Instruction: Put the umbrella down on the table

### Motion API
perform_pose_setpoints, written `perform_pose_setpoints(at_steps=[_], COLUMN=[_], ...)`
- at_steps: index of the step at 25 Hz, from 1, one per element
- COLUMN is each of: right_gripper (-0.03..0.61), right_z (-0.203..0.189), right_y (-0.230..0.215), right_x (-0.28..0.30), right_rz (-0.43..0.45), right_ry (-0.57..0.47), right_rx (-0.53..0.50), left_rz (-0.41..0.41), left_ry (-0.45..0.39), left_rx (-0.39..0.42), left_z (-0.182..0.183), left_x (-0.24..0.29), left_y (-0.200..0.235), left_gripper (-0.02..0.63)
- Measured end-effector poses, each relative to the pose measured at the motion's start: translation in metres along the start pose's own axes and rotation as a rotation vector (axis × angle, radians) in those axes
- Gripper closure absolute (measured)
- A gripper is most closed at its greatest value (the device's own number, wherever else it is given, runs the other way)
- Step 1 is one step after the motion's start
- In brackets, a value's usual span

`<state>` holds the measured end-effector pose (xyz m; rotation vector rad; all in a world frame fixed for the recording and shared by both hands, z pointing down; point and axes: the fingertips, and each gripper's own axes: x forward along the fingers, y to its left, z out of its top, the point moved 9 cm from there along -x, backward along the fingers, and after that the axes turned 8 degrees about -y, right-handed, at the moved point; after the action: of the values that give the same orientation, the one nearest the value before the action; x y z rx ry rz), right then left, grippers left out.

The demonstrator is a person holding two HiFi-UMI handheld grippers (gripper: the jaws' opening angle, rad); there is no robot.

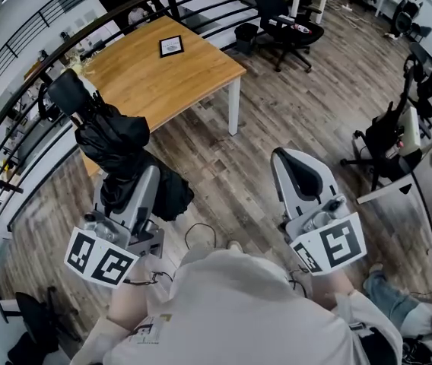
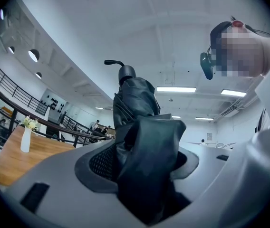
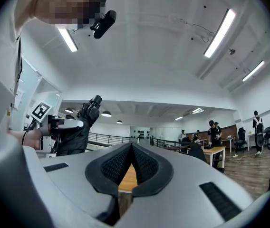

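While my left gripper [image 1: 136, 187] clamps the folded umbrella [image 1: 113, 139], jaws spread wide around the bunched fabric, nothing is set down yet: it is held up in the air by the table's [image 1: 163, 74] near corner. Reaching over the top and lowering it are left, I judge. My right gripper [image 1: 292, 166] is closed and empty. Fabric hides my left pads, and the umbrella's lower end is out of sight.

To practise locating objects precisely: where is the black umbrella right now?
Head view, left side: the umbrella, folded, is gripped in the left gripper and held in the air by the wooden table's near edge, not resting on it.
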<state>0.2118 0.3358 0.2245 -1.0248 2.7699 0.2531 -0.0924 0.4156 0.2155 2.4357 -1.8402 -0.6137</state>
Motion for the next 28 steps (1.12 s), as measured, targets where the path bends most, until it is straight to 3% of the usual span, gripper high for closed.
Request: perform_pose_setpoints(at_steps=[8, 17, 24, 28], right_gripper=[0.551, 0.551, 0.551, 0.551], right_z=[-0.013, -0.046, -0.057, -0.081], right_y=[-0.033, -0.050, -0.088, -0.091], right_x=[0.011, 0.038, 0.113, 0.143], right_rz=[0.018, -0.001, -0.023, -0.030], right_ry=[0.004, 0.016, 0.050, 0.064], right_rx=[0.020, 0.026, 0.035, 0.035], left_rz=[-0.001, -0.033, -0.103, -0.107], left_ry=[0.015, 0.015, 0.050, 0.064], left_rx=[-0.015, -0.049, -0.048, -0.042], left_z=[-0.018, -0.049, -0.043, -0.055], left_x=[0.031, 0.060, 0.136, 0.153], left_y=[0.000, 0.029, 0.073, 0.106], left_gripper=[0.328, 0.328, 0.330, 0.330])
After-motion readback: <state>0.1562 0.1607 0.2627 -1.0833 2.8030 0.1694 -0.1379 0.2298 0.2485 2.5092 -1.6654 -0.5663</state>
